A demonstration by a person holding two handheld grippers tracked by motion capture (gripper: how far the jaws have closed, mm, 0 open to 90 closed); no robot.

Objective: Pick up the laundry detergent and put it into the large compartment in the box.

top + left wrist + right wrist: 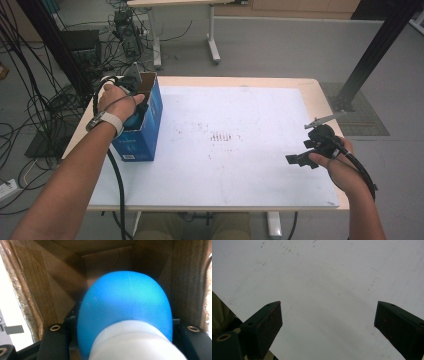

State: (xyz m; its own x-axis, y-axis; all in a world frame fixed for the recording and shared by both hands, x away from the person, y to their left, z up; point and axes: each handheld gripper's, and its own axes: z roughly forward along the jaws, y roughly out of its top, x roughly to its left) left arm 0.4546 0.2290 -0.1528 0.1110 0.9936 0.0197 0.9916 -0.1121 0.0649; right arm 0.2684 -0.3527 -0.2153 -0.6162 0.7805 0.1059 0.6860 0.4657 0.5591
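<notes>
From the high view, my left claw [136, 107] is sunk into the open top of a blue cardboard box [142, 131] standing at the left edge of the white table [235, 150]; my left hand [116, 100] covers most of it. My right claw [300, 159] hangs low over the bare table well away to the right, holding nothing.

In the left gripper view, a blue bottle with a white ribbed cap [126, 315] sits directly ahead of me, between my two black jaws, cap end nearest my camera and rounded body pointing deeper into the box's brown interior [30, 290]. My jaws press its flanks, so I judge I am clamped on it. It looks like smooth, glossy plastic: probably light, somewhat squeezable, and slippery on that curved shoulder. The safer hold is lower on the widest part or at the ribbed cap, where the ridges give bite.

In the right gripper view, my jaws stand wide apart with only the scuffed table surface [324, 277] between and beyond them.
</notes>
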